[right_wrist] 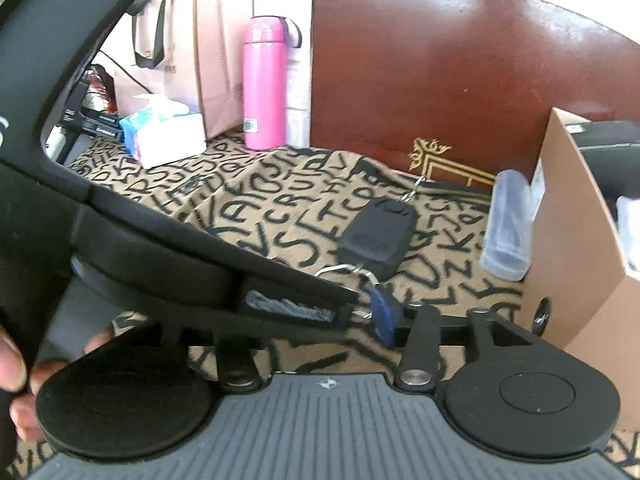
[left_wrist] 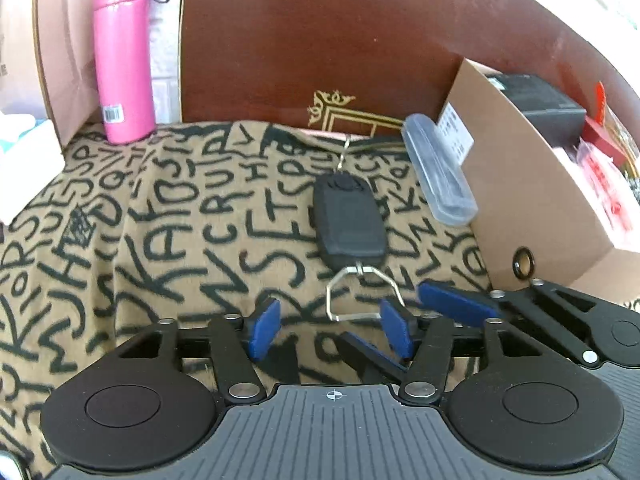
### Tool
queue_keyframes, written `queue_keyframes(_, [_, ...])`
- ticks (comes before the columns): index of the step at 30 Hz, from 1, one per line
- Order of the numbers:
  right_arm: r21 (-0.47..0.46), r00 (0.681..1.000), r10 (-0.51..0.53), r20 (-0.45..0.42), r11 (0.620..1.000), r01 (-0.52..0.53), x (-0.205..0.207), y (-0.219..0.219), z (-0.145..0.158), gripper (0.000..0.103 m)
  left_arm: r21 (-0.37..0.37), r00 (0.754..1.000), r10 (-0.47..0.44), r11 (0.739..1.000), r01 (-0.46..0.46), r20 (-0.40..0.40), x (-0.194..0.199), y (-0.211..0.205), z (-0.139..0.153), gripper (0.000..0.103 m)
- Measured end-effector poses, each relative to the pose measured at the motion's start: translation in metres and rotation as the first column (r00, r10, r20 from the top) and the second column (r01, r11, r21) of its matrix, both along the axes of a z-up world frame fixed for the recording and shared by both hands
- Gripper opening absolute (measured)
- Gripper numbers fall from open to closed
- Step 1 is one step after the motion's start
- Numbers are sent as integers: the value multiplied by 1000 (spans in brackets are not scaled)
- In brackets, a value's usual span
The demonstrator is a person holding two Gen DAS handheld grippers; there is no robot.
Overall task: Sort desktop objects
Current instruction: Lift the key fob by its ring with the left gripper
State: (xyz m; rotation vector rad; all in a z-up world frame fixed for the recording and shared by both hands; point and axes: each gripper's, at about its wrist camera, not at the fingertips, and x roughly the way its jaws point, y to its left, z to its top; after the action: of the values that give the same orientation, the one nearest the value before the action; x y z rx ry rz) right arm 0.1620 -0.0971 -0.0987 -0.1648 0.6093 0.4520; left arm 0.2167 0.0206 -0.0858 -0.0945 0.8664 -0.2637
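A black hand scale (left_wrist: 350,220) (right_wrist: 376,240) lies on the letter-patterned cloth (left_wrist: 160,220), its metal handle ring (left_wrist: 362,296) pointing toward me. My left gripper (left_wrist: 330,328) stands open, its blue pads on either side of the ring without pressing it. The right gripper (right_wrist: 324,312) comes in from the right and crosses under the left one. One of its blue fingers (left_wrist: 456,304) (right_wrist: 382,312) shows beside the ring, and the other sits apart from it, so it is open and holds nothing. In the right wrist view the left gripper's body hides that other finger.
A pink bottle (left_wrist: 124,60) (right_wrist: 264,84) stands at the back left. A clear plastic case (left_wrist: 438,172) (right_wrist: 506,228) leans on a cardboard box (left_wrist: 532,200) (right_wrist: 576,240) holding several items. A brown board (left_wrist: 320,40) closes the back. A tissue pack (right_wrist: 164,132) lies far left.
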Motion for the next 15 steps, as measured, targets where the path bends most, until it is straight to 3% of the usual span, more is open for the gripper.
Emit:
queue_keyframes(2, [2, 1000, -13, 0, 1000, 13, 7, -1, 0, 66, 6, 1000, 6, 1000, -6, 16, 6, -1, 1, 87])
queue_keyframes(7, [-13, 1000, -22, 4, 1000, 22, 24, -3, -5, 76, 47, 999, -30, 998, 29, 15, 27, -9, -1, 88])
queue_keyframes(15, [-12, 1000, -27, -7, 1000, 27, 52, 2, -14, 78, 46, 998, -63, 997, 63, -5, 53, -11, -11, 88])
